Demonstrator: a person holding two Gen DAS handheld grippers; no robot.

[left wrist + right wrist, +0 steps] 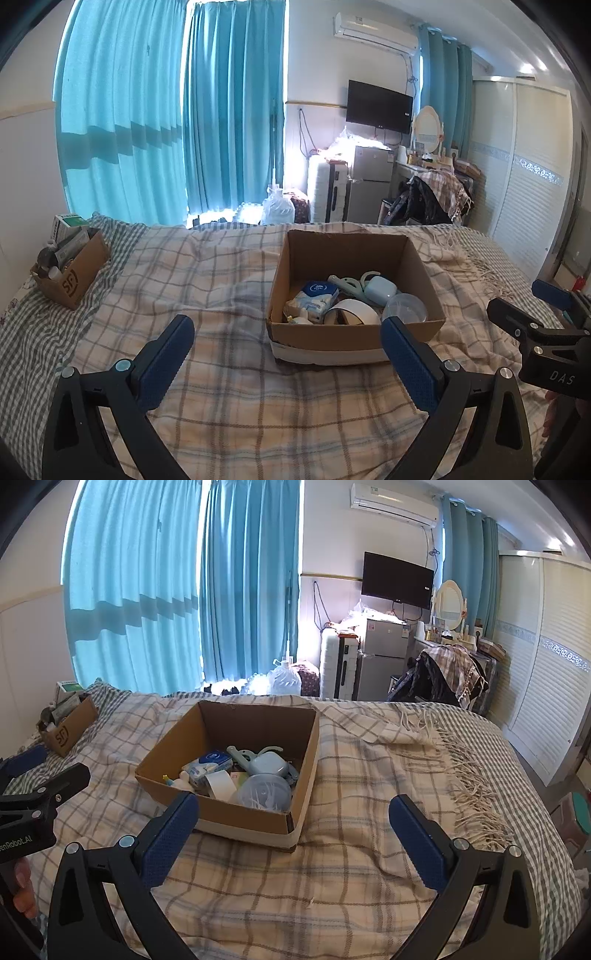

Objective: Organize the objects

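An open cardboard box (pixel 295 258) (pixel 166 746) sits on the plaid bed. It holds a blue-white tissue pack (pixel 314 295) (pixel 210 762), a white tape roll (pixel 354 312) (pixel 221 784), a clear round lidded container (pixel 404 308) (pixel 264 792), a pale blue case (pixel 380 290) (pixel 267 764) and a pale green handled tool (pixel 345 284) (pixel 242 757). My left gripper (pixel 288 347) is open and empty, just in front of the box. My right gripper (pixel 293 823) is open and empty, at the box's near right corner.
A smaller cardboard box (pixel 79 273) (pixel 68 731) full of items sits at the bed's far left. The plaid blanket (pixel 221 280) (pixel 369 775) has a fringed edge (pixel 469 786) at the right. Curtains, fridge, TV and wardrobe stand beyond the bed.
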